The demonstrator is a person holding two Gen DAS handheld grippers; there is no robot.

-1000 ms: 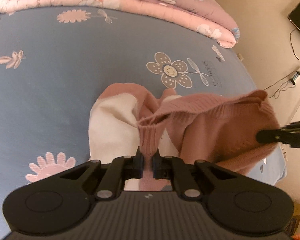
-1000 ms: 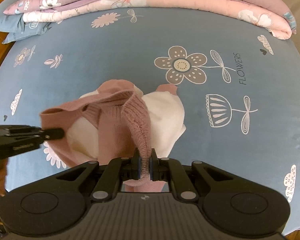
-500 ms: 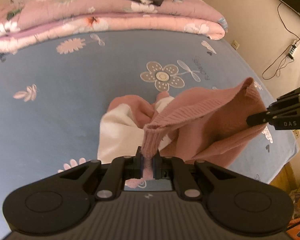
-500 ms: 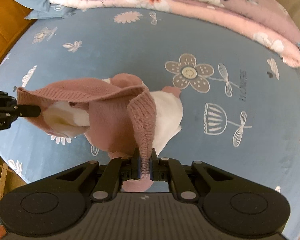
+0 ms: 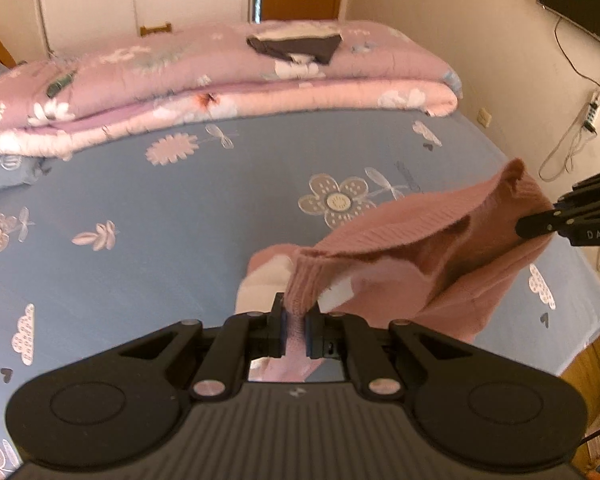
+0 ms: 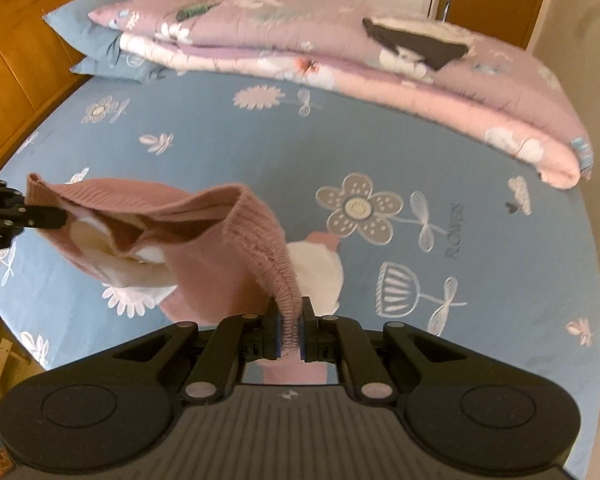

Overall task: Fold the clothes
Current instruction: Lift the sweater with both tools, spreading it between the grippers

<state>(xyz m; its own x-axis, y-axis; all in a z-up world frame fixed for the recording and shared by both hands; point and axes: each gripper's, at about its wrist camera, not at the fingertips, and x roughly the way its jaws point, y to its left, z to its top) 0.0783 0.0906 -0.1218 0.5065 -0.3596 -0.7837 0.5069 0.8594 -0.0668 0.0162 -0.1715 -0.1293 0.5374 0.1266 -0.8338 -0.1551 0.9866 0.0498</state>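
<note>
1. While its jaws pinch the ribbed hem, the left gripper (image 5: 295, 322) holds the pink knit sweater (image 5: 420, 256).
2. The right gripper (image 6: 289, 330) has its jaws clamped on the same hem.
3. The sweater hangs stretched between them above the blue flowered bed sheet (image 6: 220, 136).
4. A folded pink quilt (image 5: 220, 84) lies beyond.

surface: bed (image 6: 228, 152), blue sheet printed with flowers, clouds, leaves, "FLOWERS" text
far edge: folded pink floral quilt (image 6: 340, 68) lying across the sheet, also in left view (image 5: 220, 88)
on quilt: dark folded garment (image 6: 416, 46) with white trim, not directly on sheet
head end: two blue pillows (image 6: 96, 48) stacked against wooden headboard (image 6: 20, 60), quilt end resting on them
near middle: pink-and-white sweater (image 6: 316, 268), lower part seems to touch the sheet, rest lifted off it; contact unclear
</note>
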